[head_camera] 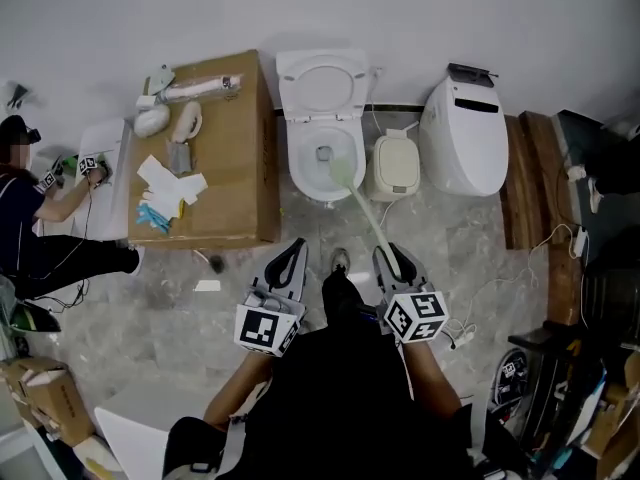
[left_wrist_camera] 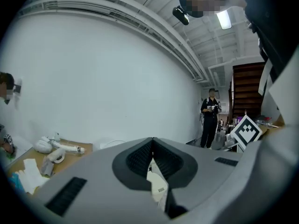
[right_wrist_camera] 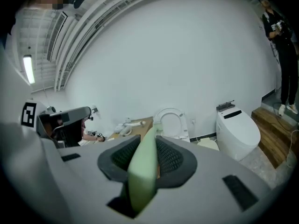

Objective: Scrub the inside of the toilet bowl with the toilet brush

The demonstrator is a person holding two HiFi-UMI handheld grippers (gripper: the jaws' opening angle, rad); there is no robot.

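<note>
A white toilet [head_camera: 322,128] stands against the far wall with its lid raised; it also shows in the right gripper view [right_wrist_camera: 171,123]. A toilet brush with a pale green handle [head_camera: 371,219] slants from my right gripper [head_camera: 387,252] down into the bowl, where its head [head_camera: 343,172] rests against the bowl's right inner side. My right gripper [right_wrist_camera: 152,136] is shut on that handle [right_wrist_camera: 144,169]. My left gripper [head_camera: 297,245] hangs beside it above the floor, shut and holding nothing [left_wrist_camera: 152,140].
A wooden cabinet [head_camera: 240,168] with bottles and papers stands left of the toilet. A small white bin [head_camera: 397,165] and a second white toilet [head_camera: 463,133] stand to its right, then wooden steps [head_camera: 525,173]. A person [head_camera: 30,203] crouches far left. Cables lie on the floor at right.
</note>
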